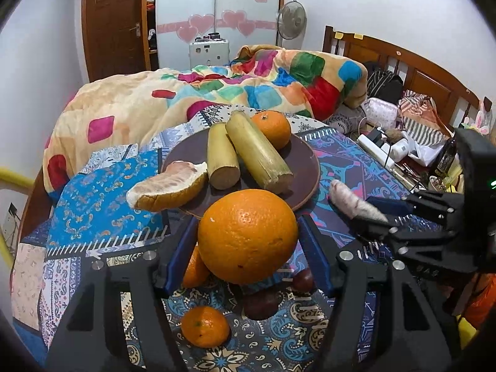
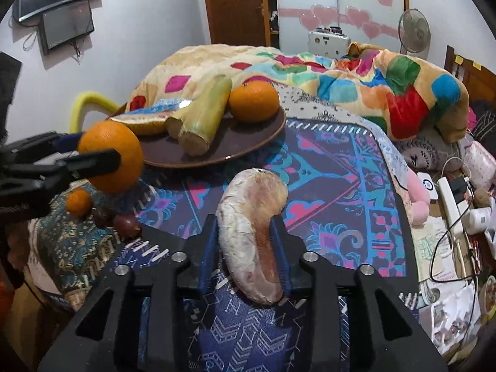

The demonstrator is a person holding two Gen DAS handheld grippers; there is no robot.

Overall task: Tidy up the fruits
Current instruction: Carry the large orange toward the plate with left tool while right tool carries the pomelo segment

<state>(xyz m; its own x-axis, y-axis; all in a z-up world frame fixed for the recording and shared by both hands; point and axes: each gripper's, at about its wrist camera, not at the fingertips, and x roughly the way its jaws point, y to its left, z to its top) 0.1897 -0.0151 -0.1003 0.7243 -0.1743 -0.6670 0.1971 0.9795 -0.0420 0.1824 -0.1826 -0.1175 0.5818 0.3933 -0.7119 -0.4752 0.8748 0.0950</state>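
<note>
My left gripper [image 1: 248, 232] is shut on a large orange [image 1: 248, 237] and holds it above the cloth, just in front of the brown plate [image 1: 305, 167]. The plate holds two sugarcane pieces [image 1: 259, 152], a mandarin [image 1: 272, 128] and a pomelo wedge [image 1: 169, 187] on its left rim. My right gripper [image 2: 248, 235] is shut on a peeled pomelo segment [image 2: 251, 232], right of the plate [image 2: 248, 148]. The large orange [image 2: 110, 156] also shows in the right wrist view.
On the patterned cloth [image 1: 108, 192] below the left gripper lie a small mandarin [image 1: 205, 326], another orange [image 1: 193, 268] and dark round fruits [image 1: 262, 305]. A colourful quilt [image 1: 248, 86] lies behind. Clutter and cables [image 2: 455, 204] sit at the right.
</note>
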